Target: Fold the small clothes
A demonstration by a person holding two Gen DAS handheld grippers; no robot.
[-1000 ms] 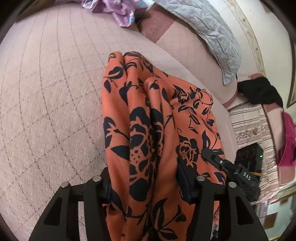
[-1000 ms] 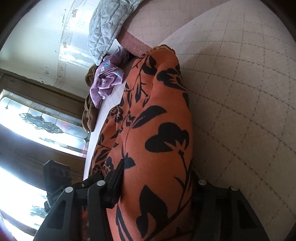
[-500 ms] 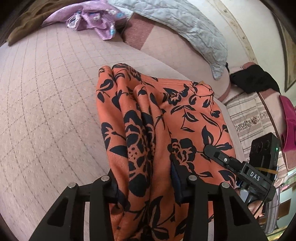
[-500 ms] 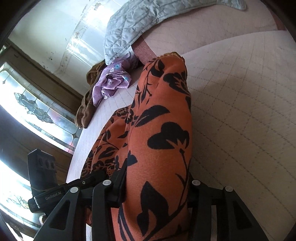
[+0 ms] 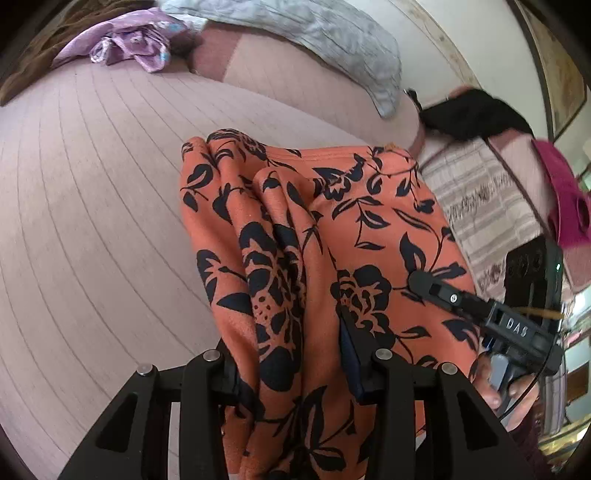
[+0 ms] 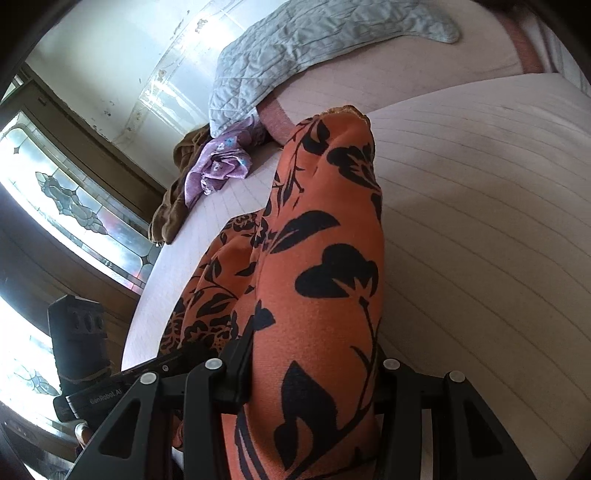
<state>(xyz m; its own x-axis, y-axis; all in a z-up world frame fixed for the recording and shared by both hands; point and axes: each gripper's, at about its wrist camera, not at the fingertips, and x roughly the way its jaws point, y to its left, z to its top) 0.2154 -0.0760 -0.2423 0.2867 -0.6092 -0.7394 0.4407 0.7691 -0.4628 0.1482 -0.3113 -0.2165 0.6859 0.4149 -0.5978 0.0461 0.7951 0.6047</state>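
Left wrist view: the left gripper is pinching a bunched end of the orange flowery cloth, which runs long-ways straight ahead from the jaws twd the far edge of the bed, w/ the right gripper close by on the right. Right wrist view: the right gripper pinches the cloth's other end (a thick roll), same long line pointing away twd the grey quilt and purple clothes. Both hands look equally near, so I think they must lay it down together.

The floral garment hangs bunched over the bed, held between the left hand-held gripper and the right hand-held gripper. Behind it, a crumpled cloth lies on the bed, just beside the quilted blanket. A dark garment lies to the right, beyond the bed's edge.
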